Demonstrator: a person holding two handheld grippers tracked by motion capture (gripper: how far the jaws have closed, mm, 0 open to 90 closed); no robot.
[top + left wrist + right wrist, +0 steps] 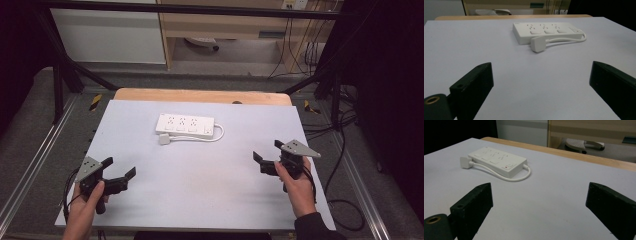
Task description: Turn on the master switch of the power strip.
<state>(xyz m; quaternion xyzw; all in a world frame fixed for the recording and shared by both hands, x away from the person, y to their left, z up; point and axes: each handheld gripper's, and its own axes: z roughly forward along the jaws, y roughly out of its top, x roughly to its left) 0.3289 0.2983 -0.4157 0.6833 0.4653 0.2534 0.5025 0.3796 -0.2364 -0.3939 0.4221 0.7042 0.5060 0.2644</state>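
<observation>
Both tools, left tool (120,167) and right tool (266,151), we hold spread and empty. Ahead between them lies the power strip (184,125), long axis crosswise, its plug (165,139) on our side. Pinching the looped cord (216,136) could drag it across the surface (200,180).

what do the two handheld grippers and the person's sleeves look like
Both the left gripper and right gripper are black, each with two blocky black jaws, a grey three-cornered plate on top and a black trailing cable. In the gripper views, a brass-ringed hole sits beside the left-hand jaw. The right arm wears a dark sleeve.
</observation>
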